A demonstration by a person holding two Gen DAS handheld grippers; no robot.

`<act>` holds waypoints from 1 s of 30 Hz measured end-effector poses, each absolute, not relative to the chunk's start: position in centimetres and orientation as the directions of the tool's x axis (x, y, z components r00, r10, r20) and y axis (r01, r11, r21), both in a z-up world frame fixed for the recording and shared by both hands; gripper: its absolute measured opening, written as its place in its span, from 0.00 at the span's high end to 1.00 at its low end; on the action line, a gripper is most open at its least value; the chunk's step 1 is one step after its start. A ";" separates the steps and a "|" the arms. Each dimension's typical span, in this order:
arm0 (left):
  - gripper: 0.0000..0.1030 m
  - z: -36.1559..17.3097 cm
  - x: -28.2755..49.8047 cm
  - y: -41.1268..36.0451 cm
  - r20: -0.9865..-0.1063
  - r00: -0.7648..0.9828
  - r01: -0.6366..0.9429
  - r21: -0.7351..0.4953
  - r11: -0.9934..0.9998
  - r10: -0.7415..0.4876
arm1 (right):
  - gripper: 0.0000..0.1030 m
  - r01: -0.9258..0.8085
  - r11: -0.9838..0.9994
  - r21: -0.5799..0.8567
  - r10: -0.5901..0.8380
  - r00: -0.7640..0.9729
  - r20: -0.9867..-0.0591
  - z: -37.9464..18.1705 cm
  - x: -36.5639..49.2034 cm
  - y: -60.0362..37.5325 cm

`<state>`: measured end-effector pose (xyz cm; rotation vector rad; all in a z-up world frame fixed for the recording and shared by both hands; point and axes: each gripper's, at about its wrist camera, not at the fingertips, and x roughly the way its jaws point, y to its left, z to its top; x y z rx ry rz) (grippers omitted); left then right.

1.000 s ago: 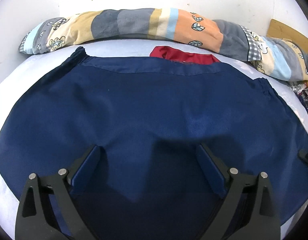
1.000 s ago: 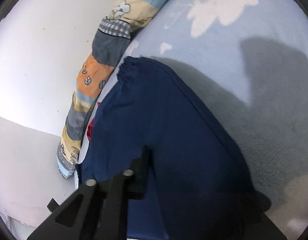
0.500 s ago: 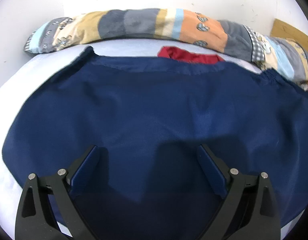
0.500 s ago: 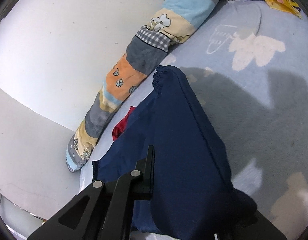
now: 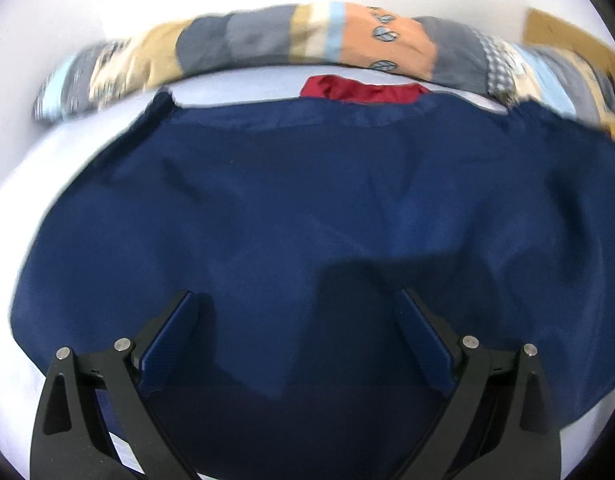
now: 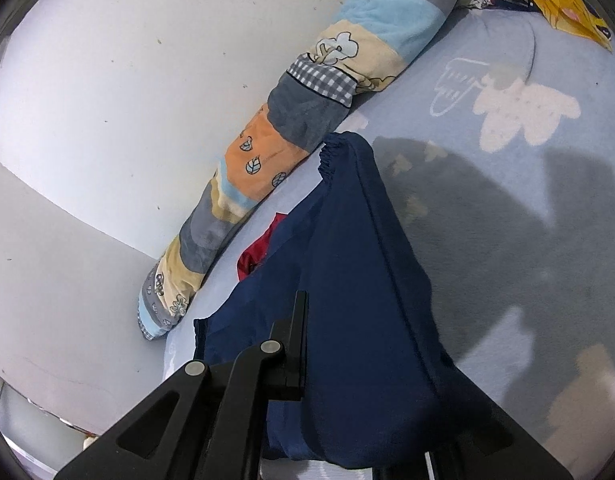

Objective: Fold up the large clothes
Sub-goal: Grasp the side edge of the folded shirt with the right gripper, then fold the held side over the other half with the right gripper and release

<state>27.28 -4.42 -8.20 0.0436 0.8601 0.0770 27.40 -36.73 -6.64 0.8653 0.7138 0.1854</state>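
Note:
A large navy blue garment (image 5: 307, 208) lies spread on the light blue bed, its hem toward the wall. A red garment (image 5: 359, 90) peeks out from behind it. My left gripper (image 5: 295, 336) hovers low over the near part of the navy cloth with its jaws wide apart and nothing between them. In the right wrist view the navy garment (image 6: 359, 280) is lifted along its right edge and drapes over my right gripper (image 6: 347, 364), which is shut on the cloth. Only the left finger (image 6: 295, 344) shows; the cloth hides the other.
A long patchwork bolster (image 5: 307, 40) lies along the white wall; it also shows in the right wrist view (image 6: 307, 112). The blue bedsheet with white cloud prints (image 6: 527, 112) extends to the right. Colourful clothes (image 6: 563, 4) lie at the far right corner. A cardboard piece (image 5: 567, 40) leans at the back right.
My right gripper has lifted the garment's right edge higher off the bed, and the view has tilted up. The left view has shifted toward the wall; the left jaws stay open.

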 end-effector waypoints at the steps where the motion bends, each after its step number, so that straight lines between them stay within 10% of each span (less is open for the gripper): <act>1: 0.04 -7.8 27.2 -4.3 -0.762 0.642 -0.052 0.069 0.996 0.086 | 0.92 0.126 0.652 0.748 0.427 0.754 -0.499 -6.6 27.4 -36.6; 10: 0.04 -2.0 24.0 1.6 -0.760 0.648 -0.097 -0.013 0.995 0.053 | 0.92 0.122 0.659 0.742 0.420 0.758 -0.498 -6.1 27.4 -36.2; 24: 0.03 -8.3 26.2 -5.5 -0.735 0.670 0.024 0.157 0.987 0.101 | 0.92 0.116 0.693 0.711 0.397 0.762 -0.512 -5.6 27.1 -35.3; 30: 0.04 -4.3 26.4 -1.1 -0.763 0.646 -0.062 -0.096 0.993 -0.033 | 0.92 0.110 0.696 0.710 0.398 0.764 -0.508 -5.1 27.3 -34.7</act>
